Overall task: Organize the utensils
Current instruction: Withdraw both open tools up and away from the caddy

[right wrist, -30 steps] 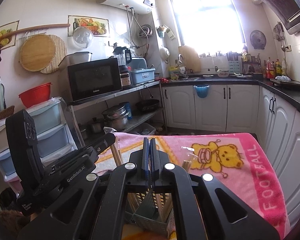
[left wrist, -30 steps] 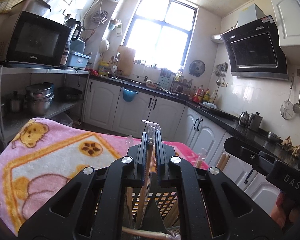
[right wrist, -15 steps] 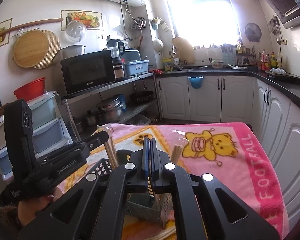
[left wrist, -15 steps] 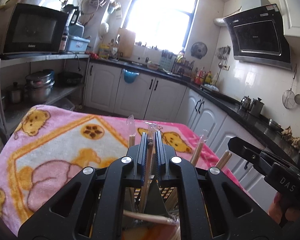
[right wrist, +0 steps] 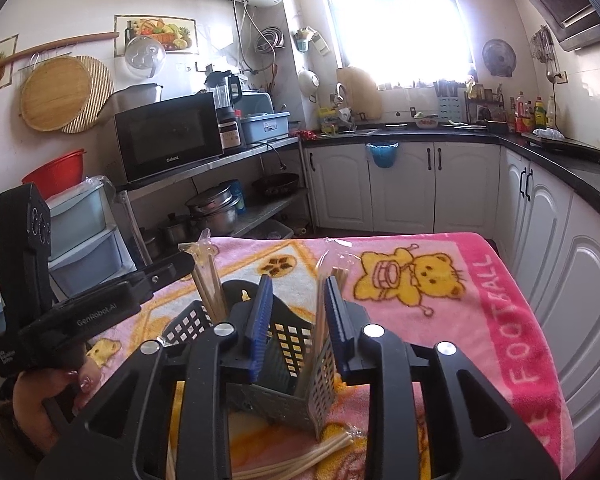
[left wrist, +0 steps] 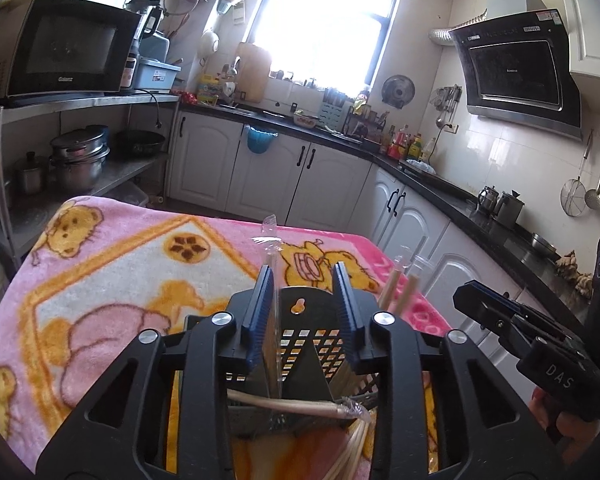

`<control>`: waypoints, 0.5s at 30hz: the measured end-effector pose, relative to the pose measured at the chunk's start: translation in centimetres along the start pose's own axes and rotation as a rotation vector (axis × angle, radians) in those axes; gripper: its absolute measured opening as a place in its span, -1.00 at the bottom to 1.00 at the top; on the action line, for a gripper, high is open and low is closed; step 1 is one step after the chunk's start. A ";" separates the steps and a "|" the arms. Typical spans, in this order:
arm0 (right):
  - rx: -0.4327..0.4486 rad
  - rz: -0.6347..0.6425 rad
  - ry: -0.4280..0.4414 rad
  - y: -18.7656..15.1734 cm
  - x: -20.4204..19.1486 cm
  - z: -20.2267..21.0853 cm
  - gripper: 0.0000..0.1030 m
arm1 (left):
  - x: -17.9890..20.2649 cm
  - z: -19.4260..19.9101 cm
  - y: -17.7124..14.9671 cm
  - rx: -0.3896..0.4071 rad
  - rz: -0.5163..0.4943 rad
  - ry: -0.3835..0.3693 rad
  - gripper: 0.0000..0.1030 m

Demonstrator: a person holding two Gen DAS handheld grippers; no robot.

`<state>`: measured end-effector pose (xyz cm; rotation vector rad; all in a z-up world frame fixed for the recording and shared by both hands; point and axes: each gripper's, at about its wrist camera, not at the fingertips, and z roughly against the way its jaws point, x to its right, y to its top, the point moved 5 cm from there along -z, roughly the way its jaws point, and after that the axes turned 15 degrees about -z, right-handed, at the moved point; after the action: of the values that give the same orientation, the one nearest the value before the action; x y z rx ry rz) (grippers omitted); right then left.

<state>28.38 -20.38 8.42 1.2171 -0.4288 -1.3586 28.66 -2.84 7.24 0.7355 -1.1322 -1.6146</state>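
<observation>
A black perforated utensil holder [left wrist: 308,340] stands on the pink bear blanket [left wrist: 112,280]. My left gripper [left wrist: 304,276] hovers over it, its jaws opening. A plastic-wrapped pair of chopsticks [left wrist: 274,280] stands loose in the holder beside the left pad. In the right wrist view my right gripper [right wrist: 298,284] is above the same holder [right wrist: 288,344], jaws opening too. Another wrapped pair [right wrist: 322,304] leans by its right pad, not pressed. More wrapped chopsticks [right wrist: 208,280] stand in the holder's left compartment.
Several loose wrapped chopsticks [right wrist: 312,456] lie on the blanket in front of the holder. A hand [right wrist: 40,396] holds the left gripper's handle. White cabinets [right wrist: 404,184] and a dark counter run along the back and right; a shelf with a microwave [right wrist: 168,136] stands at the left.
Both grippers went from shut on wrapped chopsticks to open, and the chopsticks now stand loose in the holder. Both views have tipped down, showing more of the holder.
</observation>
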 end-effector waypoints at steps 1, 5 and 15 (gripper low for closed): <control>-0.002 0.000 -0.001 -0.1 0.1 0.1 -0.43 | 0.0 0.1 0.0 0.000 0.000 0.000 -0.42; -0.003 0.008 -0.006 -0.4 0.2 0.5 -0.35 | -0.3 0.7 -0.1 0.001 0.013 0.000 -0.25; -0.001 0.020 -0.009 -1.2 0.5 1.5 -0.20 | -0.1 2.2 -0.4 -0.002 0.012 -0.001 0.15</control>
<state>26.68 -21.14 7.83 1.2032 -0.4455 -1.3473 26.62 -2.04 7.74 0.7254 -1.1332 -1.6065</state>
